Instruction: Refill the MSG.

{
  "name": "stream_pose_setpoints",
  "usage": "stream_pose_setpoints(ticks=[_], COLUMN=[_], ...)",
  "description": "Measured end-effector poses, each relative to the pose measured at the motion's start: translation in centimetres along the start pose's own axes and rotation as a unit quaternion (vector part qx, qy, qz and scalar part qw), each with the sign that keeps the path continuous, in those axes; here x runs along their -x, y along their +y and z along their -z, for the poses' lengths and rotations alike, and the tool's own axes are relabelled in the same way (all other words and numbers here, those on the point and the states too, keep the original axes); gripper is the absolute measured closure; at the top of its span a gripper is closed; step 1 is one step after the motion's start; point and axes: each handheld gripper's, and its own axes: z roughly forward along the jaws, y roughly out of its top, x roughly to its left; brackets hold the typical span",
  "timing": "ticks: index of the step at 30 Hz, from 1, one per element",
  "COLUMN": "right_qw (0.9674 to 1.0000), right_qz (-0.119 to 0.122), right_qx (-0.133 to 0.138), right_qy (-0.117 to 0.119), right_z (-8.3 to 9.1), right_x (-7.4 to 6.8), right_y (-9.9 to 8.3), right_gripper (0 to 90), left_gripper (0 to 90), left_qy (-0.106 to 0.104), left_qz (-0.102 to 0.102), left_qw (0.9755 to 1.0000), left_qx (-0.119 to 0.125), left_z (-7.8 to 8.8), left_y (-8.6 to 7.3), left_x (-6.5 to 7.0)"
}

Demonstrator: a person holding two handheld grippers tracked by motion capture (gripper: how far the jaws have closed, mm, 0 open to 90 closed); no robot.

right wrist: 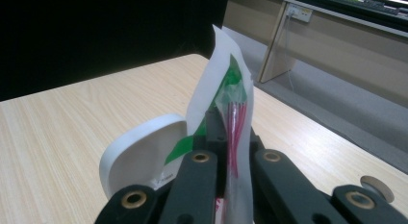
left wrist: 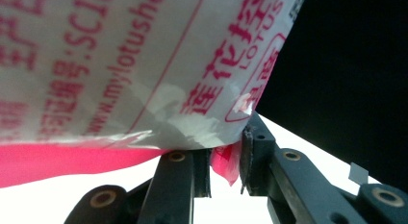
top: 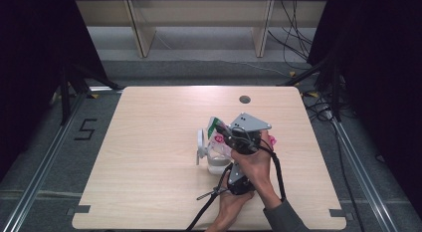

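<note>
A white plastic packet (top: 217,138) with red print and a green patch is held up over the middle of the table. My right gripper (top: 223,131), under its grey plate, is shut on the packet's upper edge (right wrist: 226,84). In the right gripper view the jaws (right wrist: 226,135) pinch the thin film, with pink strands inside it. My left gripper (left wrist: 226,159) is shut on the packet's pink lower edge, and the printed side (left wrist: 120,65) hangs above. Its black body (top: 240,183) lies under the right hand.
A white tub with its round lid (top: 201,145) swung open stands just left of the packet; the lid (right wrist: 139,156) sits behind the right jaws. The wooden table (top: 149,142) has a grey cable hole (top: 244,99) at the back. Cables trail toward the near edge.
</note>
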Motion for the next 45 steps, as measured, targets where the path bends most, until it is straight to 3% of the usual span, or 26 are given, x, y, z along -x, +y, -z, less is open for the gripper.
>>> stream_pose_setpoints(ticks=[2, 5, 8, 16, 19, 21, 23, 25, 27, 28, 29, 30, 31, 33, 36, 38, 40, 45], right_qw=[0.9999, 0.9999, 0.9999, 0.9999, 0.9999, 0.9999, 0.9999, 0.9999, 0.9999, 0.9998, 0.9997, 0.9998, 0.9998, 0.9996, 0.9998, 0.9998, 0.9998, 0.9997], right_qz=[0.010, 0.009, 0.010, 0.010, 0.013, 0.011, 0.012, 0.011, 0.004, 0.016, 0.023, 0.019, 0.019, 0.023, 0.018, 0.019, 0.018, 0.023], right_qx=[0.010, 0.009, 0.006, 0.005, 0.007, 0.007, 0.005, 0.005, 0.005, 0.007, 0.004, 0.003, 0.003, 0.008, 0.002, 0.003, 0.006, 0.006], right_qy=[-0.007, 0.002, -0.007, -0.005, -0.003, -0.011, -0.010, -0.011, -0.008, -0.011, -0.006, -0.010, -0.010, -0.011, -0.006, -0.005, -0.002, -0.005], right_z=[-0.08, -0.08, -0.13, -0.10, -0.12, -0.17, -0.21, -0.16, -0.06, -0.08, -0.19, -0.27, -0.27, -0.26, -0.16, -0.20, -0.34, -0.17], right_x=[0.10, 0.16, 0.08, 0.09, 0.19, 0.01, -0.03, -0.04, -0.24, -0.14, -0.09, -0.30, -0.30, -0.22, -0.20, -0.19, -0.18, -0.17], right_y=[0.02, 0.04, -0.01, 0.03, 0.05, 0.02, 0.01, 0.01, 0.08, 0.11, 0.12, 0.06, 0.06, 0.11, 0.11, 0.12, 0.06, 0.18], right_gripper=[90.0, 90.0, 90.0, 90.0, 90.0, 90.0, 90.0, 90.0, 90.0, 90.0, 90.0, 90.0, 90.0, 90.0, 90.0, 90.0, 90.0, 90.0], left_gripper=[76.3, 76.3, 76.4, 76.3, 76.4, 76.4, 76.4, 76.3, 76.3, 76.3, 76.3, 76.3, 76.3, 76.4, 76.3, 76.4, 76.4, 76.4], left_qy=[0.002, 0.001, 0.006, 0.000, -0.003, 0.000, -0.004, 0.000, -0.003, -0.003, -0.003, -0.007, -0.007, -0.002, -0.005, -0.004, -0.008, -0.007], left_qz=[-0.002, 0.000, -0.003, 0.000, 0.014, -0.001, 0.014, -0.001, 0.012, 0.014, 0.002, 0.015, 0.015, -0.001, 0.019, 0.001, 0.018, 0.017], left_qw=[1.0000, 1.0000, 1.0000, 1.0000, 0.9998, 1.0000, 0.9998, 1.0000, 0.9998, 0.9998, 1.0000, 0.9998, 0.9998, 1.0000, 0.9996, 1.0000, 0.9997, 0.9997], left_qx=[0.002, 0.001, -0.006, 0.002, 0.011, 0.002, 0.011, 0.002, 0.013, 0.012, 0.004, 0.013, 0.013, 0.002, 0.018, 0.002, 0.014, 0.015], left_z=[0.03, 0.01, 0.13, 0.04, -0.04, 0.05, -0.03, 0.06, 0.06, 0.03, 0.08, 0.04, 0.04, 0.11, -0.02, 0.09, 0.00, 0.00], left_y=[0.00, -0.01, 0.00, -0.03, -0.02, -0.03, -0.04, 0.01, 0.04, 0.04, 0.02, 0.04, 0.04, 0.01, 0.03, 0.03, 0.06, 0.10], left_x=[-0.01, -0.02, 0.00, 0.00, 0.11, -0.03, 0.10, -0.03, 0.13, 0.08, -0.06, 0.09, 0.09, -0.13, 0.16, -0.13, 0.08, 0.02])
